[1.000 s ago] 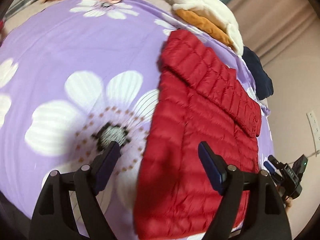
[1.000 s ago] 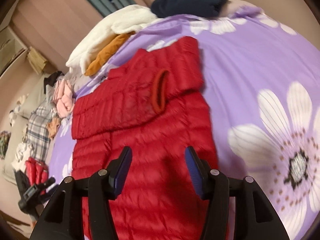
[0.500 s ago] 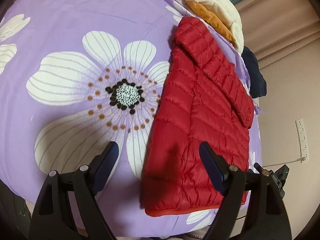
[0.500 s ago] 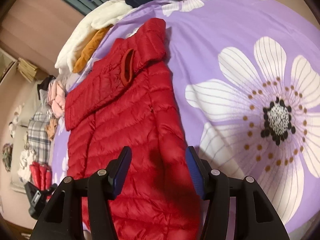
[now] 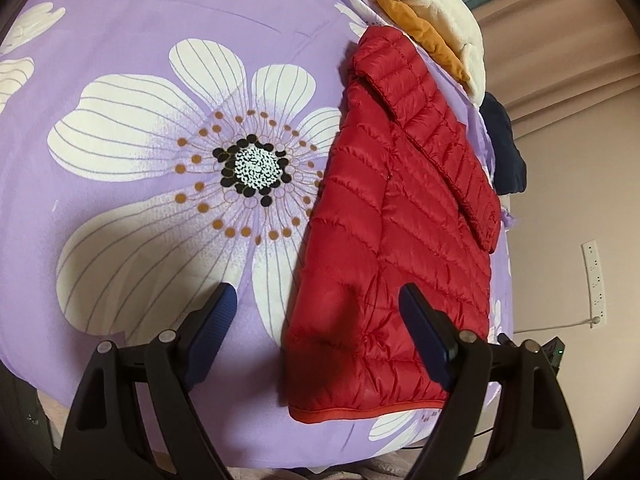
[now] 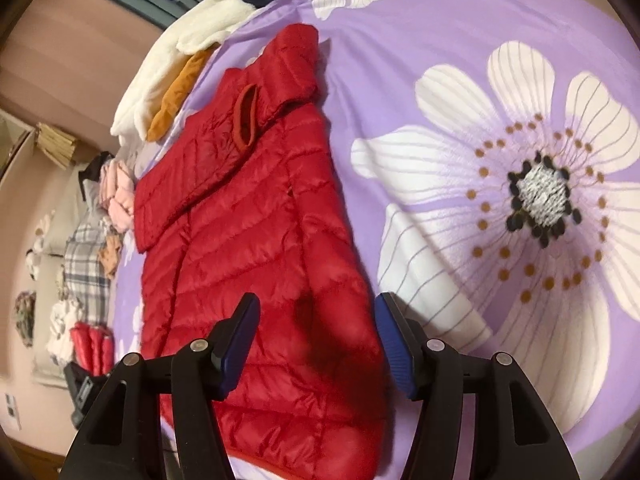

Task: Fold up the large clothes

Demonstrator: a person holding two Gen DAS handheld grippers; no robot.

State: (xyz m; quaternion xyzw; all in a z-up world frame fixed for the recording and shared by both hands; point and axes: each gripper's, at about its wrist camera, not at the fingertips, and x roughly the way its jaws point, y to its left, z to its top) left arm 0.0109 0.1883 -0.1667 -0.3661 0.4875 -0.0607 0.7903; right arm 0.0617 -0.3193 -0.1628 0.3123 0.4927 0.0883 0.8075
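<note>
Both jaws gape, holding nothing: the left hand-held gripper (image 5: pixel 318 322) hovers over the red puffer jacket's (image 5: pixel 400 240) hem edge, the right hand-held gripper (image 6: pixel 316 328) above its lower body. The jacket lies flat on the purple flowered bed (image 5: pixel 140 80).

Black gripper frames, silver screws, seemingly ribbed blue fingers (image 5: pixel 212 320)

The red jacket (image 6: pixel 256 248) hem runs under the right claw (image 6: pixel 316 340), cut off.

Red quilted jacket (image 5: pixel 400 216) on a lilac bedspread (image 5: pixel 160 20) — white flowers, black-and-white centres, orange dots.
</note>
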